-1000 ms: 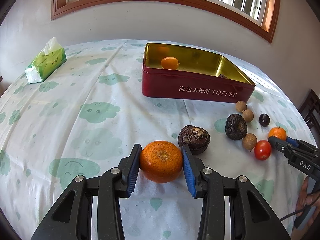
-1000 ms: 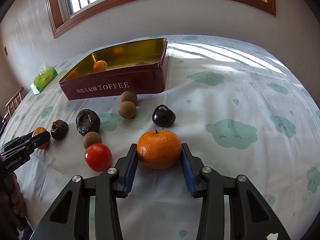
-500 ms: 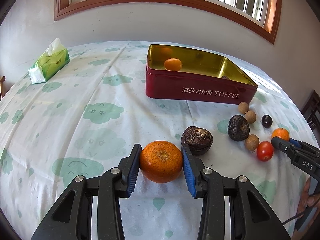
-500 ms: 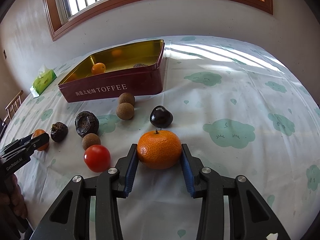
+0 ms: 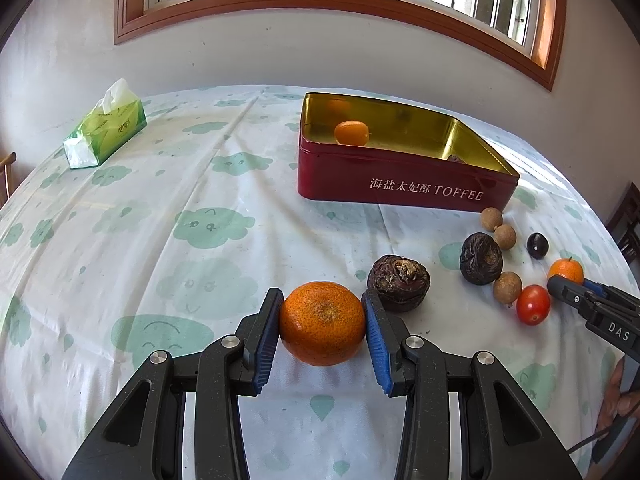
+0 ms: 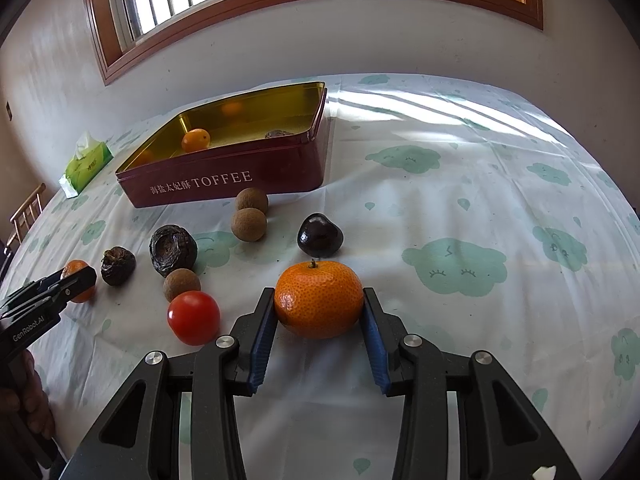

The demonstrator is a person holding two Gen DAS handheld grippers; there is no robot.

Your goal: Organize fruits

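Note:
My left gripper [image 5: 322, 326] is shut on an orange mandarin [image 5: 322, 323], held just above the tablecloth. My right gripper [image 6: 319, 318] is shut on a second mandarin [image 6: 319, 299], also lifted slightly. A red TOFFEE tin [image 5: 404, 190] with a gold inside stands at the back and holds a small orange fruit [image 5: 351, 133] and a dark fruit [image 6: 279, 134]. Loose on the cloth are a red tomato [image 6: 193, 317], a dark plum [image 6: 319, 235], brown longans [image 6: 248, 224] and wrinkled dark fruits [image 6: 173, 245]. The right gripper also shows in the left wrist view [image 5: 592, 312].
A green tissue pack [image 5: 106, 128] lies at the far left of the table. A wrinkled dark fruit [image 5: 399, 282] sits right beside the left gripper's right finger. A wooden chair [image 6: 26, 212] stands at the table's left edge. The wall and window lie behind.
Both grippers have risen and drawn back a little with their mandarins held; the tin and loose fruits now sit lower and further off in both views.

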